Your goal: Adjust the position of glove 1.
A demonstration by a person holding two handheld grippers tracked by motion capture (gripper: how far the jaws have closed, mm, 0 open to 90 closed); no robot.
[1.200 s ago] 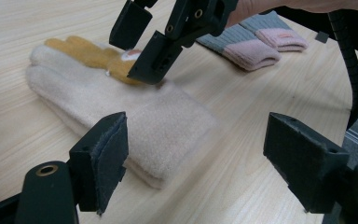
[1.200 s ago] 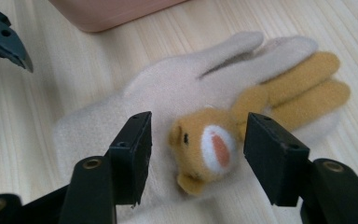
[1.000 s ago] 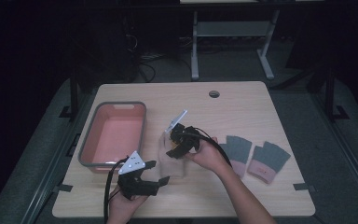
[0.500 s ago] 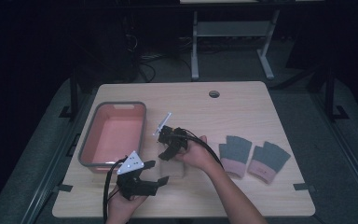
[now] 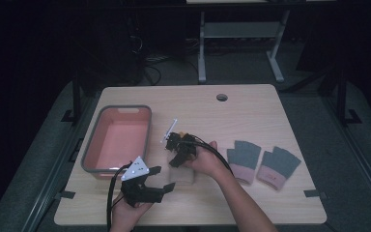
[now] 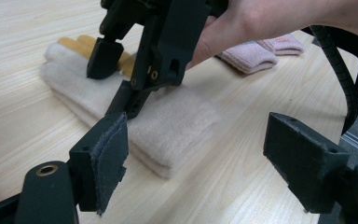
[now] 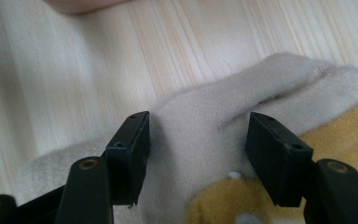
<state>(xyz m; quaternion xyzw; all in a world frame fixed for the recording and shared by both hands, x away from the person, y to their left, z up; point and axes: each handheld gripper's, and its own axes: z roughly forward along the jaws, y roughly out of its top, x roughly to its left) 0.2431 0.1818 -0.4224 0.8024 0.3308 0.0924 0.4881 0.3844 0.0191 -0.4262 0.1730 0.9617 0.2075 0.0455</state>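
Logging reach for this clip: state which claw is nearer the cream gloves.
Right. The right claw is down on the cream gloves, its jaws straddling the fabric. The left claw waits open just short of their near end.

Tray (image 5: 117, 111) at the table's (image 5: 251, 111) left, folded glove pair (image 5: 182, 173) just right of its near corner, two gloves (image 5: 263, 162) side by side farther right, hole (image 5: 221, 97) behind

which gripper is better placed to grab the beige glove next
Right. The right gripper already sits on the beige glove, its open jaws straddling the cloth. The left gripper hangs back near the table's front edge, open, short of the glove.
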